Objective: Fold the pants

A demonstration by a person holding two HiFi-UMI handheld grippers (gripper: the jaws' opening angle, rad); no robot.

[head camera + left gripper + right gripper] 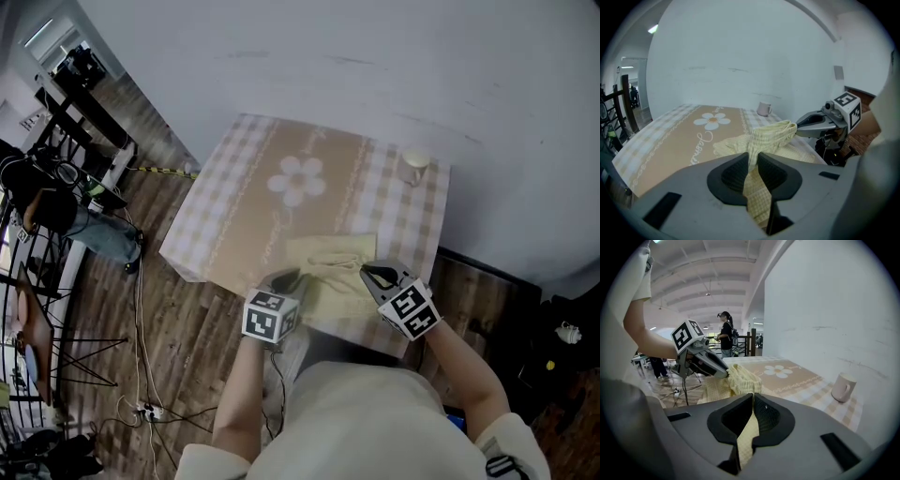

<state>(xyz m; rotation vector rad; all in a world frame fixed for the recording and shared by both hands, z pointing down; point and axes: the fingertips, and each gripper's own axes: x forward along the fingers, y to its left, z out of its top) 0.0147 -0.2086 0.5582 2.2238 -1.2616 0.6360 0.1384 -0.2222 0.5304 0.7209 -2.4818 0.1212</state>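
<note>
1. From the head view, the pale yellow pants (330,272) lie bunched at the near edge of the checked surface (234,202), in the lower middle of the frame.
2. Only the left gripper view shows the left hand-held gripper (753,161) pinching a fold of the pants.
3. The right gripper view shows the right hand-held gripper (753,405) pinching the pants too, with a mug (843,386) at the right.

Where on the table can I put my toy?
Bare: the tablecloth left of the flower print, and the strip between that flower and the mug. Crowded: the near edge, where the left gripper and right gripper hold the pants.
</note>
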